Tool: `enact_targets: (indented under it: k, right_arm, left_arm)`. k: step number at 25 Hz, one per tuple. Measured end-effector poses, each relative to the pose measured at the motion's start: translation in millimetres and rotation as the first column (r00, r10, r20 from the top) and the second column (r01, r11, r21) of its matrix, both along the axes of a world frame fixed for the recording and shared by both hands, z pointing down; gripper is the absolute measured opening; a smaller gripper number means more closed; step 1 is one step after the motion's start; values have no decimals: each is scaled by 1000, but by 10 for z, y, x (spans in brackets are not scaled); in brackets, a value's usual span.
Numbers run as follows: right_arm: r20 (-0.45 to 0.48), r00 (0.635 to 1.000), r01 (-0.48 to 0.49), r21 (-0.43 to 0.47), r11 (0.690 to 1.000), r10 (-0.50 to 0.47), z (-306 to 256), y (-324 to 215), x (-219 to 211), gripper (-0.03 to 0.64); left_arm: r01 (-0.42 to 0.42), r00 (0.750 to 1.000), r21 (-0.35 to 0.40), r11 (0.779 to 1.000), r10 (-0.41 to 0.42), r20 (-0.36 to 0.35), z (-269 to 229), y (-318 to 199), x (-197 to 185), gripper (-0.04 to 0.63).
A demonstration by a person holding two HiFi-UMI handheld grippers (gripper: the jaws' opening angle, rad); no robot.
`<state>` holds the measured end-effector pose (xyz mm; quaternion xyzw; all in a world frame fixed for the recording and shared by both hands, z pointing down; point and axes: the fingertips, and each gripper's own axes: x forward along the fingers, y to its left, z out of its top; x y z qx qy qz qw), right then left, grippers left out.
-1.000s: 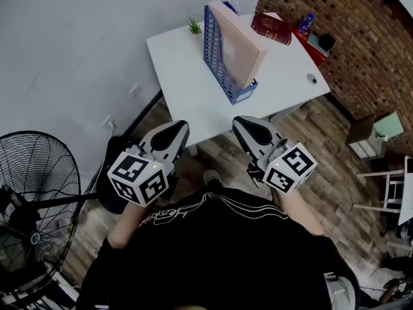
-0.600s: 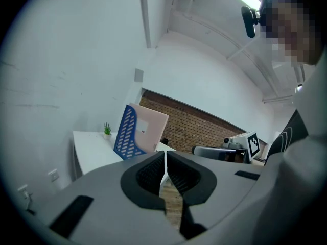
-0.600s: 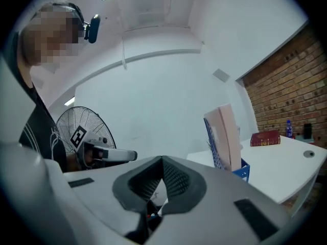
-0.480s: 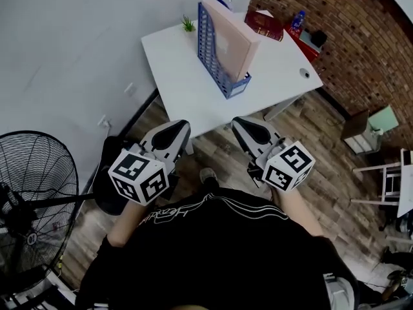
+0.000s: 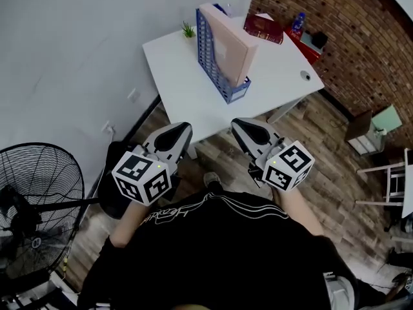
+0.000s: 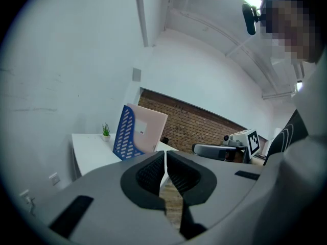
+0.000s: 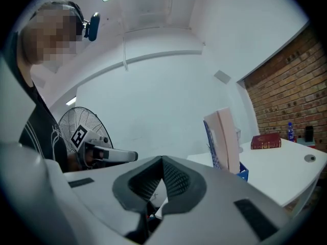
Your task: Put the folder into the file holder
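Note:
A pink folder (image 5: 227, 41) stands upright inside the blue perforated file holder (image 5: 212, 64) on the white table (image 5: 181, 76). The left gripper view shows the folder (image 6: 150, 129) and the holder (image 6: 125, 137) beyond the jaws, and the right gripper view shows the folder (image 7: 225, 139) from its edge. My left gripper (image 5: 179, 132) and right gripper (image 5: 245, 126) hang side by side in front of the table's near edge, well short of the holder. Both are shut with nothing between the jaws.
A red book (image 5: 262, 28), a small bottle (image 5: 297, 23) and a tiny potted plant (image 5: 188, 30) sit at the table's far side. A standing fan (image 5: 35, 212) is at the left, a brick wall (image 5: 335, 37) at the right, and wood flooring lies below.
Both grippers stay where they were. The view has shifted slightly, so the table and holder sit a little higher and further left in the picture.

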<state>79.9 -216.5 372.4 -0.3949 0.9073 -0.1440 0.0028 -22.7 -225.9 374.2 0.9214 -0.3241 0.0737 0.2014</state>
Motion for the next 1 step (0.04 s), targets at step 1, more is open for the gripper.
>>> enact_targets:
  k: [1]
  right_arm:
    - [-1,1000,1,3,1000,-1,-9,-10,7,0]
  left_arm:
    - [-1,1000,1,1000,1,1,-5,-12,7,37]
